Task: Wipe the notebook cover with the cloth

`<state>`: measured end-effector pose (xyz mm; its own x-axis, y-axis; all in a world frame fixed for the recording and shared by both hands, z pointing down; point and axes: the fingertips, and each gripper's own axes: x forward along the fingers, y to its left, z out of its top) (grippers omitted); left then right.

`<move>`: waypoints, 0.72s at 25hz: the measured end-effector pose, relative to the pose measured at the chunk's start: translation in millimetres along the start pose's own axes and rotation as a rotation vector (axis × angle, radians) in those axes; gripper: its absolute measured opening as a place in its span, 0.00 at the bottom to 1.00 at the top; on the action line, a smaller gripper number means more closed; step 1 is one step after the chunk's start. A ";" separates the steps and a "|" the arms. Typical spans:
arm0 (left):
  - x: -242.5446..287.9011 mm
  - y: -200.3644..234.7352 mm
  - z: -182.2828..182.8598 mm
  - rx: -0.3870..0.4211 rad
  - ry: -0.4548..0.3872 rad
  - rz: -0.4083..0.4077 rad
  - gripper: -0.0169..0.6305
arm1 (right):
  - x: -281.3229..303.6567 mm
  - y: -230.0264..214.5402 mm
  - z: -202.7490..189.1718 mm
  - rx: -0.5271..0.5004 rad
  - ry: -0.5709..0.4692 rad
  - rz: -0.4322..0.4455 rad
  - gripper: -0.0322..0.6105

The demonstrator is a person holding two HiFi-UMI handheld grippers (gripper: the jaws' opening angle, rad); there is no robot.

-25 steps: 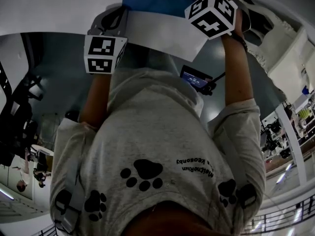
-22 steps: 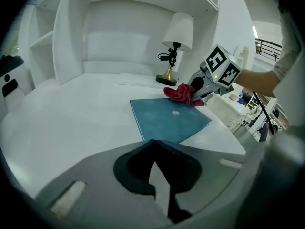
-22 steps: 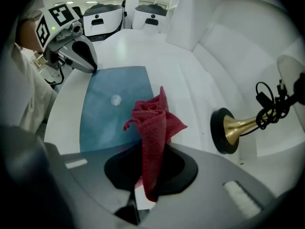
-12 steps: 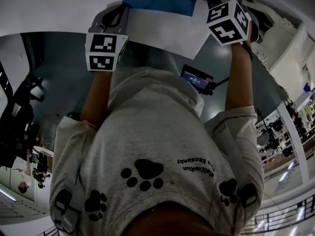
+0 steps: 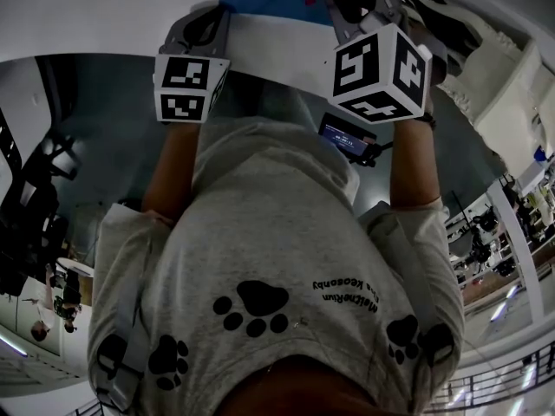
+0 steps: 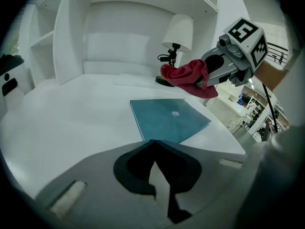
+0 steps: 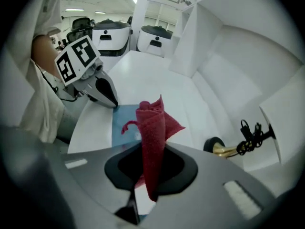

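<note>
Jaws of the right gripper [image 7: 152, 149] pinch a red cloth [image 7: 153, 123] clear of the teal notebook [image 6: 169, 118]; left gripper [image 6: 153, 143] jaws closed, empty (approach step, likely). Next: lower cloth flat onto cover.

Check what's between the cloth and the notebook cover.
Nothing: the left gripper view shows the cloth, held by the right gripper, clear above the notebook cover.
</note>
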<state>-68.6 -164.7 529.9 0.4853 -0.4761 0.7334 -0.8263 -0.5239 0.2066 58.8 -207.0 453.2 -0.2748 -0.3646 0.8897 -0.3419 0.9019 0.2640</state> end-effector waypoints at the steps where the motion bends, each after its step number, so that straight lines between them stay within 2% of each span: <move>1: -0.2 0.4 -0.7 -0.001 -0.001 0.000 0.02 | 3.3 5.6 9.7 -0.016 -0.012 0.014 0.12; 9: 2.3 -8.6 4.6 0.002 -0.003 -0.002 0.02 | 47.6 36.8 55.9 -0.092 -0.050 0.137 0.12; 18: -0.8 -12.3 4.1 -0.009 -0.011 0.003 0.02 | 85.9 61.3 52.5 -0.134 0.043 0.209 0.12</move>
<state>-57.6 -160.8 524.1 0.4862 -0.4855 0.7266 -0.8302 -0.5162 0.2106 -32.9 -195.2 526.3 -0.2876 -0.1591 0.9444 -0.1582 0.9805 0.1170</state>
